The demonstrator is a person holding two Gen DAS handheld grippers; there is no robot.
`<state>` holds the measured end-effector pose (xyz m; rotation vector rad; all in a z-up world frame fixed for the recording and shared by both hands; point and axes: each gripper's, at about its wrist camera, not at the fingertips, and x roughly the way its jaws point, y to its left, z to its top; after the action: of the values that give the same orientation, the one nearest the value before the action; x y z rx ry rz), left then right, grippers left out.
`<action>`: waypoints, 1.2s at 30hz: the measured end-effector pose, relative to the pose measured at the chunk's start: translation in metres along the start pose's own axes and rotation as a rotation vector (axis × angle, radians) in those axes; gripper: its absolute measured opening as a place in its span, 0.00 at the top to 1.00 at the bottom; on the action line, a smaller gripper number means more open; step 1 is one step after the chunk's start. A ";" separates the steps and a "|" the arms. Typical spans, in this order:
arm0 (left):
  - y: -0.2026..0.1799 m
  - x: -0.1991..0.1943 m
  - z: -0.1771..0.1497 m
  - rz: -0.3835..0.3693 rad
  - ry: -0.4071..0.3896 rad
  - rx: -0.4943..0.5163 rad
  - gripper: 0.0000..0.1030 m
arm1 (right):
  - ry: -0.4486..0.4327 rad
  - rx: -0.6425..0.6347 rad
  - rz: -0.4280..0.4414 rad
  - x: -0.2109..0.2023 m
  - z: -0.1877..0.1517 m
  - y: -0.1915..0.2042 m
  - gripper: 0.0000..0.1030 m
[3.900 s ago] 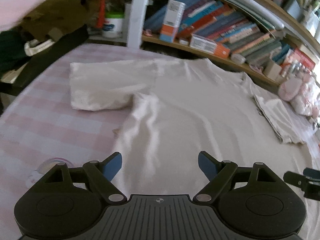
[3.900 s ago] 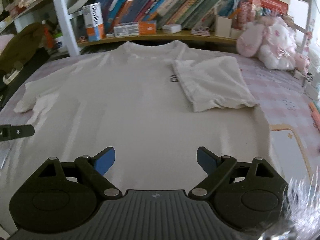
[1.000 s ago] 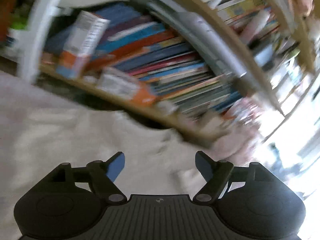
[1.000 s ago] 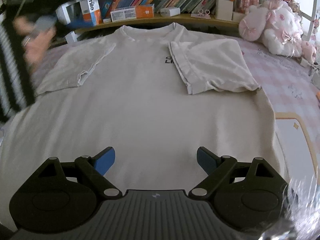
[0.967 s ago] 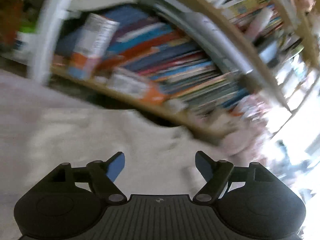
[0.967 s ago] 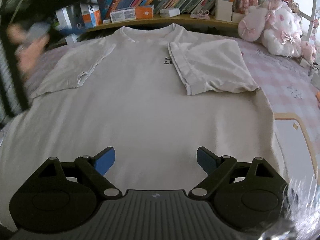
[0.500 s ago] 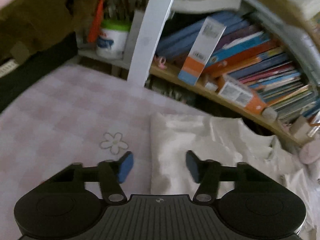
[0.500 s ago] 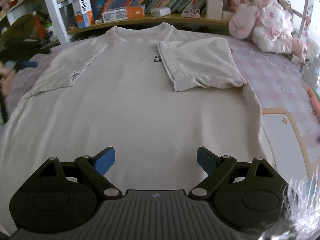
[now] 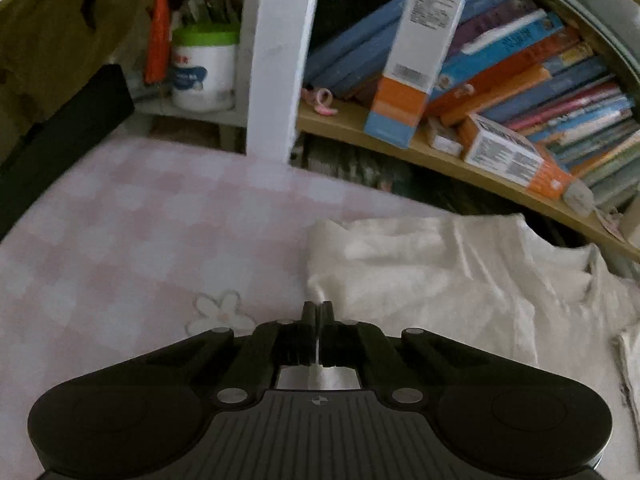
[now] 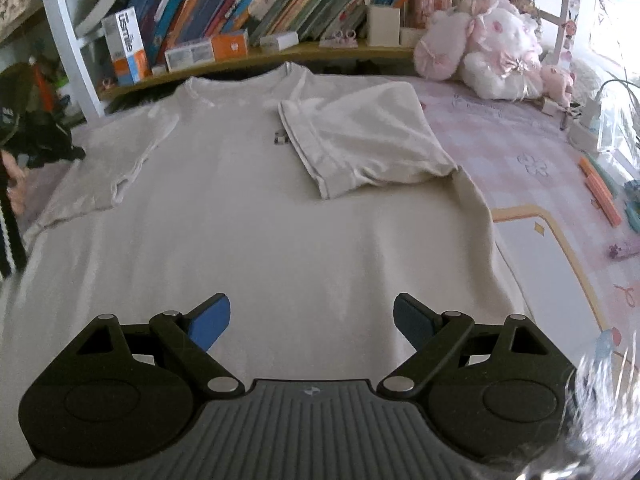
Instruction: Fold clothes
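Observation:
A cream T-shirt (image 10: 248,216) lies flat on the pink checked bed, collar toward the bookshelf. Its right sleeve (image 10: 360,148) is folded in over the chest. Its left sleeve (image 10: 108,164) lies spread out to the left. In the left wrist view my left gripper (image 9: 318,310) is shut on the edge of that left sleeve (image 9: 420,272), with cream cloth pinched between the jaws. My right gripper (image 10: 311,320) is open and empty, hovering over the shirt's lower hem.
A bookshelf (image 10: 248,12) with leaning books and boxes (image 9: 412,64) runs along the bed's far edge, with a white post (image 9: 280,56). Pink plush toys (image 10: 488,48) sit far right. Orange pens (image 10: 600,192) lie at the right. Dark clothes (image 9: 52,40) are piled at the left.
My left gripper has swung from the shirt body to the left sleeve edge and closed on it. My right gripper has stayed open over the hem.

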<state>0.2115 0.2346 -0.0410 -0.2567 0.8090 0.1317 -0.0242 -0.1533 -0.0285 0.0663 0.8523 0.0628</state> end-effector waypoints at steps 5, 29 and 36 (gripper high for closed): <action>0.004 0.015 0.015 0.002 -0.003 0.006 1.00 | -0.004 0.006 -0.012 0.004 0.006 0.005 0.14; 0.044 -0.079 -0.034 -0.046 -0.081 -0.115 0.67 | -0.039 -0.032 0.030 -0.018 -0.008 -0.008 0.14; 0.025 -0.194 -0.140 0.024 -0.124 -0.027 0.34 | -0.061 -0.066 0.095 -0.046 -0.029 -0.038 0.14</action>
<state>-0.0245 0.2167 0.0036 -0.2620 0.6872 0.1793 -0.0756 -0.1937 -0.0163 0.0470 0.7852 0.1773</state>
